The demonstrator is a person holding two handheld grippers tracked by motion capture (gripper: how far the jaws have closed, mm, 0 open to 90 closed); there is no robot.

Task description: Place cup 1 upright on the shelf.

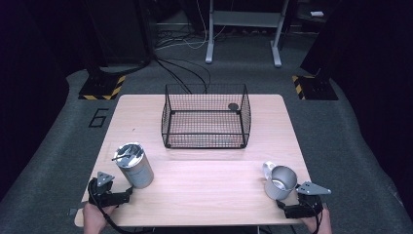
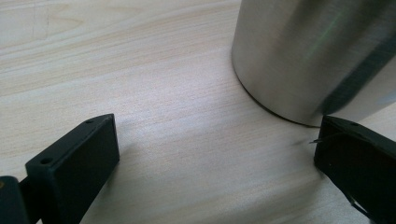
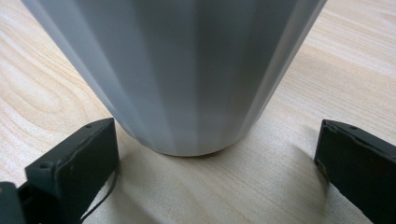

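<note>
Pale wooden table (image 1: 204, 183) on grey floor, dark room: near left, wide-open left gripper (image 1: 127, 194) beside steel tumbler (image 1: 135, 165); far centre, wire basket (image 1: 206, 117); near right, faceted mug (image 1: 279, 182) before empty, wide-open right gripper (image 1: 281, 205).

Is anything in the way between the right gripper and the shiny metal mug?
No. The right gripper has its jaws spread right in front of the shiny metal mug with a handle, with bare light wooden table between them.
</note>
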